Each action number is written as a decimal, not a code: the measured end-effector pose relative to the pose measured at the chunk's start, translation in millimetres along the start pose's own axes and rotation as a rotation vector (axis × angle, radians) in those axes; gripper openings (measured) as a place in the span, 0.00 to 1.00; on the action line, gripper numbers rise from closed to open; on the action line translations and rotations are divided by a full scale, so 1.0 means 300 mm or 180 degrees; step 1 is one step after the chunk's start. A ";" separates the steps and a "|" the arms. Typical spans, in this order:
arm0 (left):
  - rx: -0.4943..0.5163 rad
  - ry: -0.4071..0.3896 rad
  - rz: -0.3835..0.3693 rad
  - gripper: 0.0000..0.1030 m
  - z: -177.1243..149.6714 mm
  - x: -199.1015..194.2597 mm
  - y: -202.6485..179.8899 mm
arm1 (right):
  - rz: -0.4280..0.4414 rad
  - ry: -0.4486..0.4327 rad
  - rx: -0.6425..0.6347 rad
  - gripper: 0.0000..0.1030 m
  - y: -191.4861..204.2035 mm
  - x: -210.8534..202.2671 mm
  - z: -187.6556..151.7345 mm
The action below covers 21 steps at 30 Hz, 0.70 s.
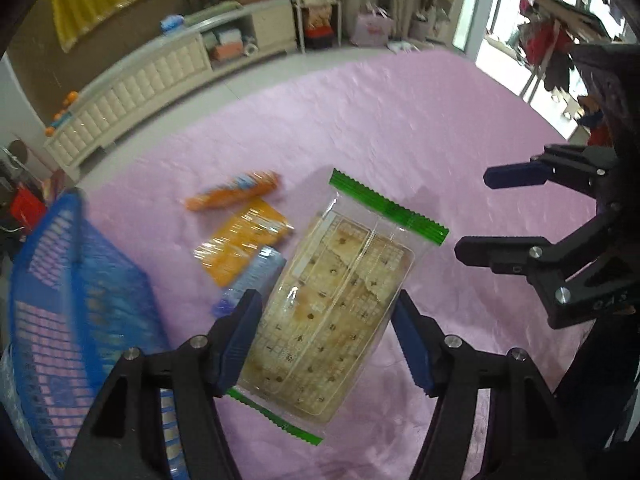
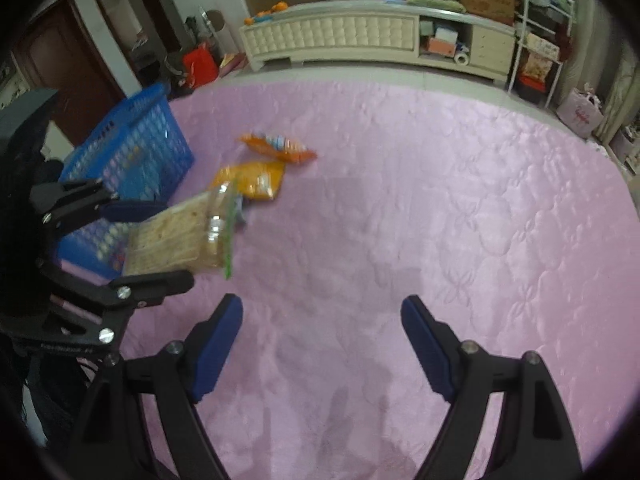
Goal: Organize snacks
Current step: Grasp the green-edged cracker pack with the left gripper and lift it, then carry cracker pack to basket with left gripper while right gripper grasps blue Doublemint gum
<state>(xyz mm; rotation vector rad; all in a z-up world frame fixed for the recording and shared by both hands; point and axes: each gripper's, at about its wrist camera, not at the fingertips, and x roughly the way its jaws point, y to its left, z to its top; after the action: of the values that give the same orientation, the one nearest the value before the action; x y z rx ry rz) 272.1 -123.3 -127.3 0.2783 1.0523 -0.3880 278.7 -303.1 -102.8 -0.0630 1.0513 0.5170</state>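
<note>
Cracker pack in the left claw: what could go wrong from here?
1. The cracker pack sits between wide-set fingers of the left claw; whether both pads press it is unclear, so it may slip on the way to the blue basket.
2. Some crackers already look broken; a hard squeeze could crush more.
3. The pack overlaps the blue packet, which could get dragged.

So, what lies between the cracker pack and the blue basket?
In the left wrist view, a small blue packet and a yellow packet lie between the cracker pack and the basket.
</note>
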 end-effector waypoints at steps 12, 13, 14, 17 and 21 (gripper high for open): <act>-0.0549 -0.0378 0.0246 0.62 -0.019 -0.229 0.272 | -0.0051 0.0014 -0.0178 0.82 0.202 -0.017 0.188; -0.0586 -0.0414 0.0274 0.62 -0.028 -0.240 0.298 | -0.0055 0.0031 -0.0239 0.82 0.226 -0.001 0.198; -0.0622 -0.0438 0.0286 0.62 -0.040 -0.254 0.313 | -0.0057 0.0047 -0.0263 0.82 0.239 0.011 0.202; -0.0769 -0.0487 0.0329 0.62 -0.077 -0.295 0.371 | 0.0027 0.0176 -0.0277 0.82 0.280 0.075 0.218; -0.0973 -0.0513 0.0458 0.62 -0.113 -0.314 0.446 | 0.0059 0.0390 -0.0408 0.82 0.338 0.189 0.222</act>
<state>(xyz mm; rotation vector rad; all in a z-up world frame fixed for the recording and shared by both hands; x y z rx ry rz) 262.8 27.0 -55.2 0.0472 0.9118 -0.1145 310.6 -173.1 -97.2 -0.2004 1.1384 0.6029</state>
